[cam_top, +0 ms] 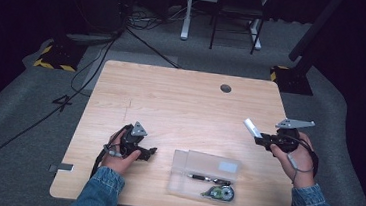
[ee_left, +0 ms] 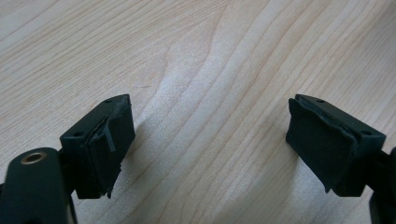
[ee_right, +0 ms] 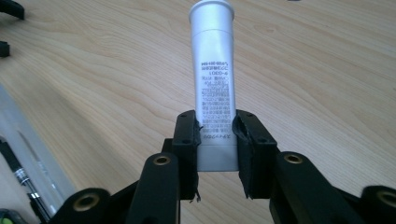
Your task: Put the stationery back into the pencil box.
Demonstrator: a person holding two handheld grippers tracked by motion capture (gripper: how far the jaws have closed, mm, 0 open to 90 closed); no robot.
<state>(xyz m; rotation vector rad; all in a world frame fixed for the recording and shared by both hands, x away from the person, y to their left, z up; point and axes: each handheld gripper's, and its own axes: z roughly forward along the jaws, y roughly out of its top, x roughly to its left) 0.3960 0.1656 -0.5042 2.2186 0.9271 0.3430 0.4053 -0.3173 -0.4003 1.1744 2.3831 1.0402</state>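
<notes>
White plastic glue stick (ee_right: 213, 79), light and slick I'd judge, sits clamped near its base in my right gripper (ee_right: 215, 135) above the table (left gripper (ee_left: 210, 140) gapes empty).

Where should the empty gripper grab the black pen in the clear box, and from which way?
Probably the middle of the black pen, coming straight down from above. It lies flat inside the open clear box, whose low walls block a sideways approach. The left gripper has open jaws; set them across the pen's thin barrel, clear of the green tape roller.
</notes>
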